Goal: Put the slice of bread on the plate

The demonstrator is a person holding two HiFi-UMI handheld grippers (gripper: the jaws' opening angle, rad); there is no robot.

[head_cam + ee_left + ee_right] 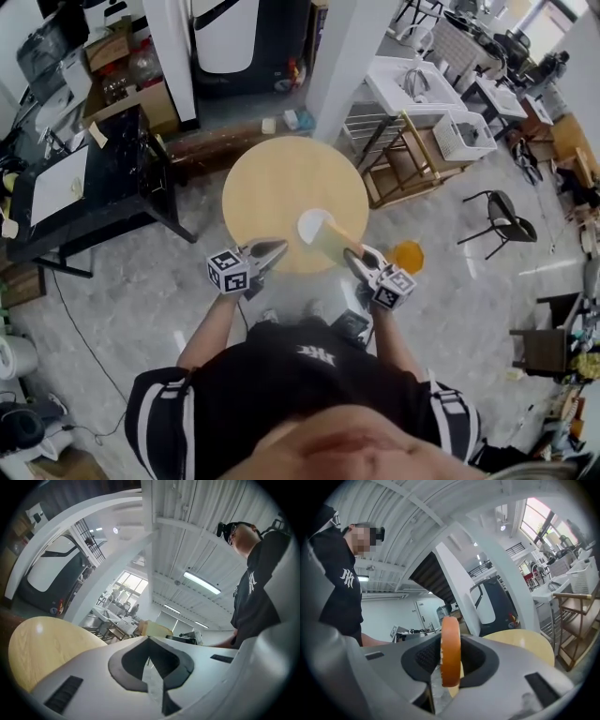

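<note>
My right gripper [352, 255] [451, 637] is shut on a slice of bread [451, 663], held on edge with its orange-brown crust towards the camera. In the head view the slice's pale face [335, 244] sticks out over the near edge of the round wooden table [281, 178]. A small white round plate [312, 223] lies on the table just beyond the slice. My left gripper [275, 249] [149, 641] hovers at the table's near-left edge, shut and holding nothing. From the left gripper view the bread [157, 629] shows ahead, to the right of the tabletop [42, 648].
A black desk [84, 178] stands left of the table. A white pillar [347, 56] rises behind it. A wooden rack with a white basket [459, 136] is at the right. A black chair [502, 216] is farther right. Something orange and round [410, 255] shows beside my right gripper.
</note>
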